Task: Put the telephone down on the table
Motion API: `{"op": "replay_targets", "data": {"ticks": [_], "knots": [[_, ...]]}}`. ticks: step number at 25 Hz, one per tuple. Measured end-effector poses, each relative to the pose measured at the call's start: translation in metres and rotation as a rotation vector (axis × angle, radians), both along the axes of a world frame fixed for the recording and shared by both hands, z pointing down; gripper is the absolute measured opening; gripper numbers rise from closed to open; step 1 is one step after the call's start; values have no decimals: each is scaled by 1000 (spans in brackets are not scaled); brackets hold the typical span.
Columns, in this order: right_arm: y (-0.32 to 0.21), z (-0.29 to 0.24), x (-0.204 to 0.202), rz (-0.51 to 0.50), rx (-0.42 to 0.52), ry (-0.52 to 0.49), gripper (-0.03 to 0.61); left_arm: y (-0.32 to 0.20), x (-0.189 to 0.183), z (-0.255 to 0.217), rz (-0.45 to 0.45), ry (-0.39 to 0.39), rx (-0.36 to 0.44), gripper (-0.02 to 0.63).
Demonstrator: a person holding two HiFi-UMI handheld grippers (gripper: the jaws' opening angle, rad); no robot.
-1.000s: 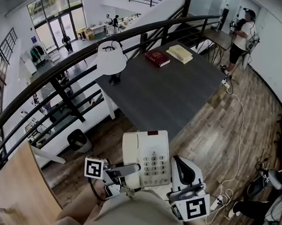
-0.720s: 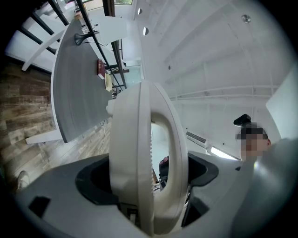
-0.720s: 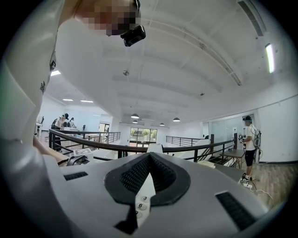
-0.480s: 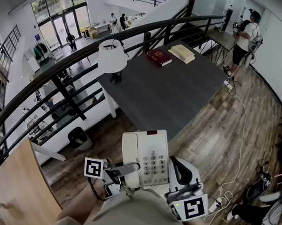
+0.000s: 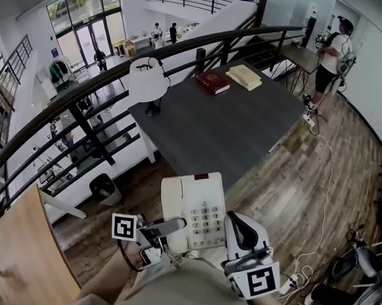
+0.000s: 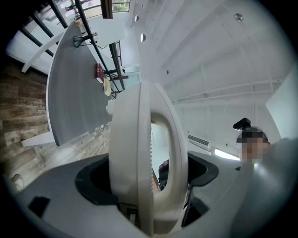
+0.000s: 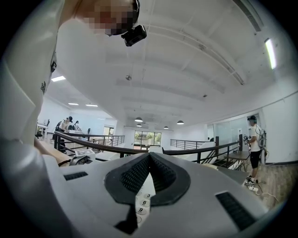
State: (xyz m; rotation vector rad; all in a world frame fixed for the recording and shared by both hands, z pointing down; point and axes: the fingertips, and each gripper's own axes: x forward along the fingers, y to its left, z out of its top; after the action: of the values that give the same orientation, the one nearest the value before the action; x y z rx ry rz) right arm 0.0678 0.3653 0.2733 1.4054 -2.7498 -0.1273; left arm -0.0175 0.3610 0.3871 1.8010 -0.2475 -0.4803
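Telephone (image 5: pixel 196 208) hangs short of the tabletop (image 5: pixel 221 125), with the left gripper (image 5: pixel 172 227) and right gripper (image 5: pixel 231 234) jaws clamped on its opposite edges; carry it forward level and lower both sides together

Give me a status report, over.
Left gripper, right gripper: both shut on telephone. Telephone held up, not yet on table. Lamp, books at far end; near side bare.

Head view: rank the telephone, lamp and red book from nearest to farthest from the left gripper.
1. telephone, gripped by the left gripper itself.
2. lamp, at the table's left corner.
3. red book, at the table's far end.
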Motion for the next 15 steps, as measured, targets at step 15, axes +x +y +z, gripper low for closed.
{"op": "replay_targets", "data": {"ticks": [15], "knots": [[-17, 8, 18, 15, 12, -1, 0, -21, 18, 4, 16, 13, 14, 420]]}}
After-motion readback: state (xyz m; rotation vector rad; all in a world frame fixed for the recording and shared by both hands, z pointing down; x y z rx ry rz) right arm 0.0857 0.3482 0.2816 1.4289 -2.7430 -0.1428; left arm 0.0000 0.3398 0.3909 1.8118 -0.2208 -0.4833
